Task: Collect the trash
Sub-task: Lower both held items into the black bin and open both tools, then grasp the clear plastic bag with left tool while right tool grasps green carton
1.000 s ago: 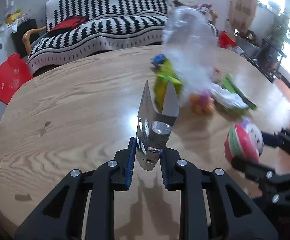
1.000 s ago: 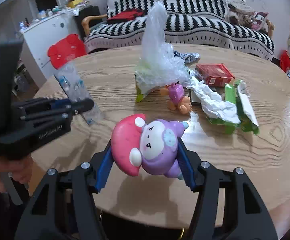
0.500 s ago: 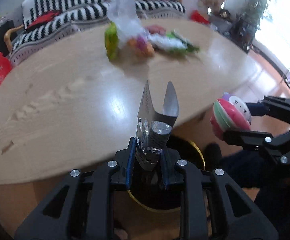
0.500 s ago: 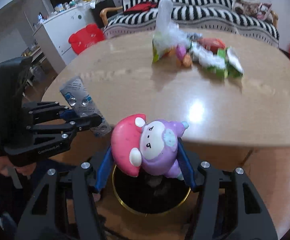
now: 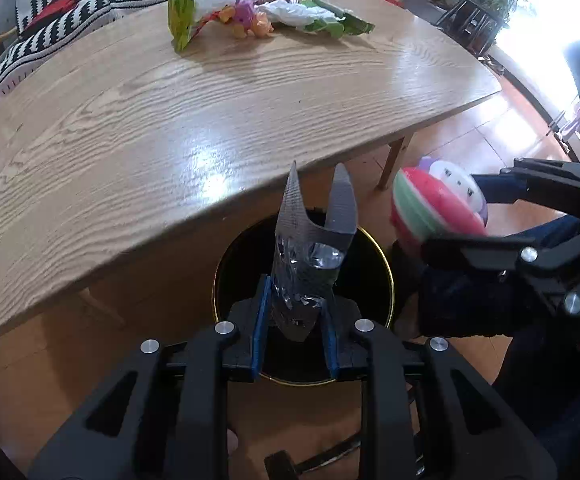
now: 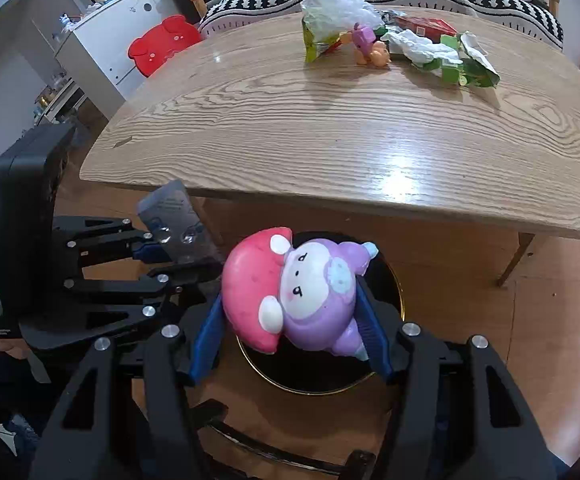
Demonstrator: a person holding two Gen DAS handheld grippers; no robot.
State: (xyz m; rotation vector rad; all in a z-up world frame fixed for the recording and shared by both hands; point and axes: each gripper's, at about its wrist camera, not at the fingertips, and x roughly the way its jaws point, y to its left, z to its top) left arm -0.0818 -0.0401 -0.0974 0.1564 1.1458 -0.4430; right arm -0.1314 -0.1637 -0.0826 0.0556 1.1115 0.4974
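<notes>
Left gripper clenches a crumpled silver foil blister pack at frame centre, above the black, gold-rimmed round bin. Right gripper grasps a pink-and-purple soft toy figure over the same bin. Both loads crowd one opening, so I judge a release could clip the rim or the other gripper. Inside, the bin is too dark to read. More litter sits at the wooden table's far edge.

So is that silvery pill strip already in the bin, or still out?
Out. The silver foil blister strip is clamped in the left tongs, held above the black gold-rimmed bin's open mouth.
</notes>
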